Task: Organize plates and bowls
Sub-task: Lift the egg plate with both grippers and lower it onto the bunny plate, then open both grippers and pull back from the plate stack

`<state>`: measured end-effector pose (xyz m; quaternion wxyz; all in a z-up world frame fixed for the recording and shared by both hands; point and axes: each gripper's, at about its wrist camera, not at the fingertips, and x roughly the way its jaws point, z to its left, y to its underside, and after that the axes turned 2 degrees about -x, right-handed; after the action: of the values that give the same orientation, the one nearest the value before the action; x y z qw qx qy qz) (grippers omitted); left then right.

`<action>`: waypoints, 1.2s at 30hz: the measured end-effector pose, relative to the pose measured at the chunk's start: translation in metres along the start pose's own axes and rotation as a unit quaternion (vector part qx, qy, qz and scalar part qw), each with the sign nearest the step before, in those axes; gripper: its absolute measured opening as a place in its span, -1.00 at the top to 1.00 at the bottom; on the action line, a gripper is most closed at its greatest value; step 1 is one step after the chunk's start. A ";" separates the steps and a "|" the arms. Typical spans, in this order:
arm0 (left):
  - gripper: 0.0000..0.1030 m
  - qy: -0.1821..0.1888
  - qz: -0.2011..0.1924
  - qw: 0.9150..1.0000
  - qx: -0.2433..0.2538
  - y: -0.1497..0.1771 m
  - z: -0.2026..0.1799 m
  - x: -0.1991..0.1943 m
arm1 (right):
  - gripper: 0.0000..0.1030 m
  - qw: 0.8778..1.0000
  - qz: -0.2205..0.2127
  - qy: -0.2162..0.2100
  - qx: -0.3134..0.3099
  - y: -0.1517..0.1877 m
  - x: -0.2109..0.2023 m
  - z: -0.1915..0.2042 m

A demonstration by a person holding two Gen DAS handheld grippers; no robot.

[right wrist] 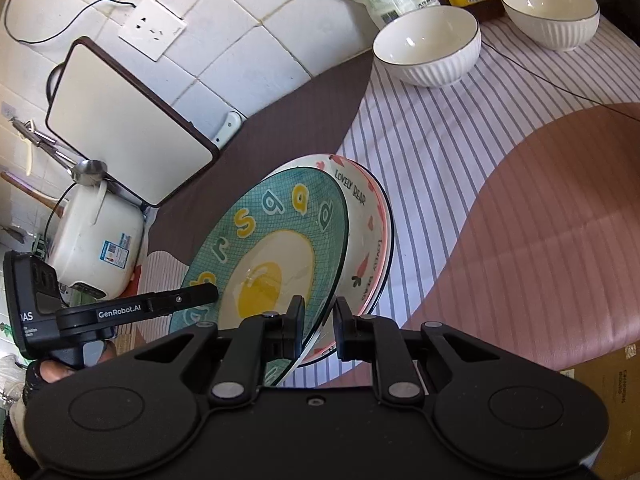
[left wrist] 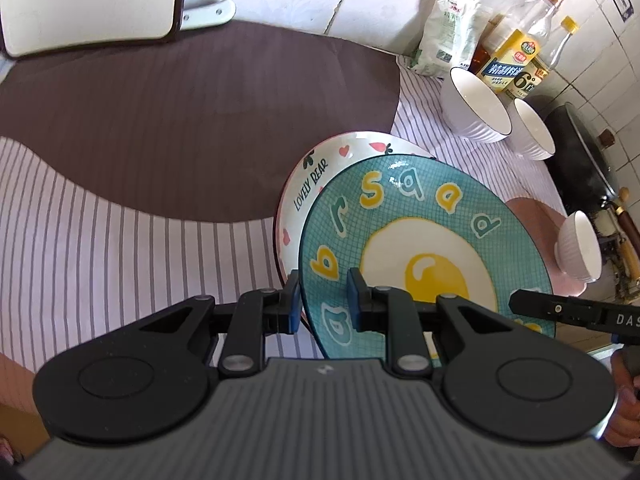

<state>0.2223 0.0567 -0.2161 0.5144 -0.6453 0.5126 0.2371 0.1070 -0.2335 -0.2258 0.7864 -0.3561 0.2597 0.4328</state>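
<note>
We see a counter covered in a striped cloth (left wrist: 100,248) of white and lilac, with large curved patches of dark brown (left wrist: 200,120) and dusty pink (right wrist: 540,232) printed across it. The wall behind is white tile (right wrist: 248,40), carrying a white socket (right wrist: 152,28) with a black cord trailing from it. A pale cutting board (right wrist: 128,120) with a dark rim leans on that wall, and beside it stands a white rice cooker (right wrist: 96,248) (a ladle rests above its lid).

At the far end of the counter we find bottles (left wrist: 516,56) of oil and seasoning and a white bag (left wrist: 448,36), with two white ribbed bowls (right wrist: 428,48) just in front of them. A third, smaller ribbed bowl (left wrist: 580,248) stands apart, near a dark wok (left wrist: 580,160).

The teal egg plate (left wrist: 420,248) is lifted and tilted above the cloth, directly over the white "Lovely Bear" plate (left wrist: 312,184), which lies on the counter partly hidden under it. The left gripper (left wrist: 324,304) is clamped on the teal plate's near left rim, a blue pad on each face. The right gripper (right wrist: 318,320) is pinched on the opposite rim, its black fingers pressing either side of the edge. A person's hand (right wrist: 52,368) shows at the left gripper's handle.
</note>
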 end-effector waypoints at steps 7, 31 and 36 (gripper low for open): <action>0.60 -0.017 -0.014 0.999 0.029 -0.003 -0.008 -0.001 | 0.62 0.999 0.014 -0.008 0.031 0.004 0.005 -0.007; 0.53 -0.110 0.036 0.993 0.020 -0.023 -0.035 0.026 | 0.30 0.986 0.015 0.143 -0.088 -0.002 0.032 0.028; 0.54 -0.193 0.016 0.974 0.115 -0.015 -0.066 0.033 | 0.30 0.982 0.003 0.157 -0.106 -0.001 0.036 0.029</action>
<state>0.2333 -0.0175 -0.2137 0.6708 -0.5157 0.4376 0.3043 0.1287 -0.1935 -0.2338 0.6923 -0.5000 0.3336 0.3992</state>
